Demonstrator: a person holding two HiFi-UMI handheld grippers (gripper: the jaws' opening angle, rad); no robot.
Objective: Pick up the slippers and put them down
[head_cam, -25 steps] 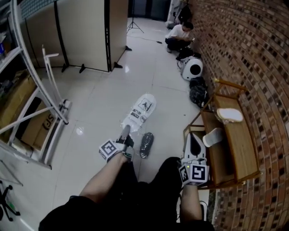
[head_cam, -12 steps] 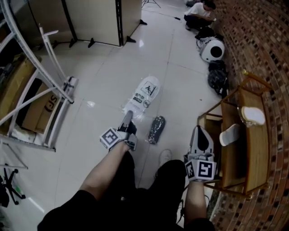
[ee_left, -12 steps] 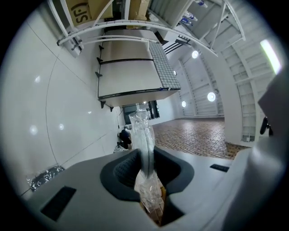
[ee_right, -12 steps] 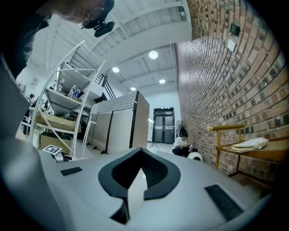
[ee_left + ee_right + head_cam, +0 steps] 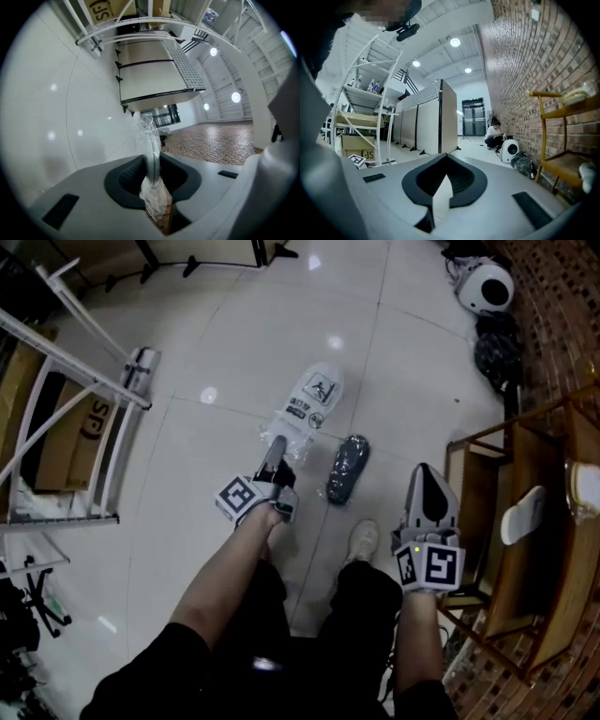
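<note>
A clear plastic bag point(image 5: 309, 404) holding a white slipper pack with black print hangs low over the white tiled floor. My left gripper point(image 5: 276, 441) is shut on its near edge. In the left gripper view the crinkled bag point(image 5: 151, 140) is pinched between the dark pads of that gripper point(image 5: 152, 164). A dark wrapped slipper point(image 5: 347, 468) lies on the floor just right of the bag. My right gripper point(image 5: 424, 469) is farther right, beside the wooden rack, its jaws together with nothing in them. The right gripper view shows this gripper point(image 5: 446, 157) pointing level along the brick wall.
A wooden shelf rack point(image 5: 487, 442) stands against the brick wall at right, with a white slipper point(image 5: 521, 515) on a shelf. Beyond it are a dark bag point(image 5: 495, 351) and a white round device point(image 5: 487, 285). A white metal rack point(image 5: 56, 399) and cardboard box point(image 5: 70, 442) stand left. A person's shoe point(image 5: 359, 540) is between my grippers.
Both grippers have sunk toward the floor and the view has tipped further down. The bag stayed in the left gripper and now hangs lower, close to the dark slipper.
</note>
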